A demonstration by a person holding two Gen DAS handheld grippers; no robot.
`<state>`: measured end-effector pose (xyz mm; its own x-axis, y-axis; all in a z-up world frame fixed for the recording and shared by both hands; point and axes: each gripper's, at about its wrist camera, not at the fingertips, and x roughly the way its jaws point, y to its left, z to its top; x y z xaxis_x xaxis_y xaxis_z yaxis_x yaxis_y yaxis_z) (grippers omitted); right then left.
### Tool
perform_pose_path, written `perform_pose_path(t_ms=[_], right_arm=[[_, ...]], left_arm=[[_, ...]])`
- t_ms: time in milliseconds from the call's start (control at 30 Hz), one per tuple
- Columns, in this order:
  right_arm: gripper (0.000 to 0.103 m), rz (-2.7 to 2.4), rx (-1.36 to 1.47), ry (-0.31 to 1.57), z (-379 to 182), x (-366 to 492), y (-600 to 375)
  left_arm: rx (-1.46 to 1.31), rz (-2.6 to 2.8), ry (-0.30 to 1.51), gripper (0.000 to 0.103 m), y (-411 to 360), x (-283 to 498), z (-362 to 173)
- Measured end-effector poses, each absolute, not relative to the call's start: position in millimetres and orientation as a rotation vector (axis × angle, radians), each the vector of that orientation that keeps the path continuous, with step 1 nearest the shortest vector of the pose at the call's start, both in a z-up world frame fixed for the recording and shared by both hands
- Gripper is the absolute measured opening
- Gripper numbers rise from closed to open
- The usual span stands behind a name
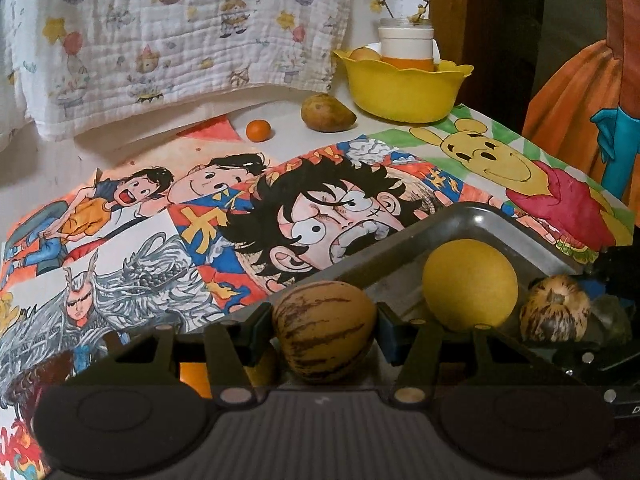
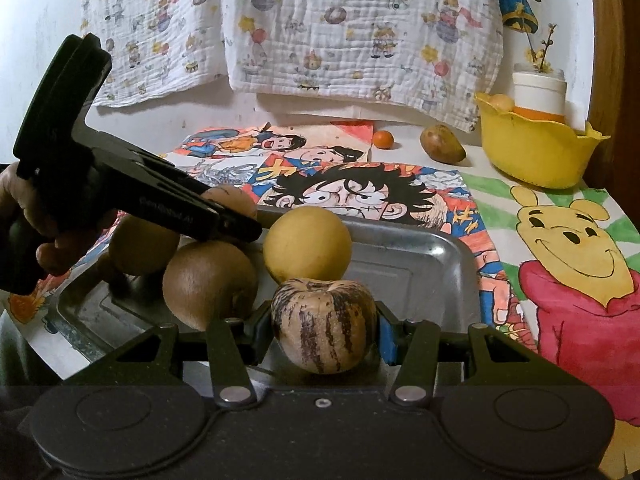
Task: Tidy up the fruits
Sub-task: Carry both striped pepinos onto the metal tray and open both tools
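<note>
My left gripper (image 1: 324,322) is shut on a tan pepino melon with dark stripes (image 1: 324,332), held over the near corner of a metal tray (image 1: 480,212). In the right wrist view my right gripper (image 2: 324,326) is shut on a second striped melon (image 2: 324,320) above the tray (image 2: 420,272). That second melon (image 1: 554,310) also shows at the right of the left wrist view. A round yellow fruit (image 2: 307,244) and two brown fruits (image 2: 208,280) (image 2: 142,244) lie in the tray. A hand (image 2: 24,208) holds the left gripper, which reaches in from the left.
Coloured cartoon drawings (image 1: 320,208) cover the table. At the back right stands a yellow bowl (image 1: 400,88) with a white jar (image 1: 406,42) in it. A greenish-brown mango (image 1: 328,113) and a small orange (image 1: 259,131) lie beside it. A printed cloth (image 1: 180,32) hangs behind.
</note>
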<state>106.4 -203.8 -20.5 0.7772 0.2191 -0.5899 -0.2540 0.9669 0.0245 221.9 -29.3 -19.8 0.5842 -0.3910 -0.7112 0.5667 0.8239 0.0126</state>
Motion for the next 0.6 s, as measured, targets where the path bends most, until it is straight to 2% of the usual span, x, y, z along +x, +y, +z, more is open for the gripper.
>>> perform_pose_path(t_ms=[433, 600], right_arm=[[0.055, 0.241, -0.034, 0.614, -22.8, 106.3, -204.0], [0.060, 0.240, -0.018, 0.611, -23.6, 104.2, -203.5]], left_arm=[[0.232, -0.546, 0.757, 0.059, -29.1, 218.6, -20.3], [0.232, -0.535, 0.744, 0.065, -28.8, 214.7, -19.3]])
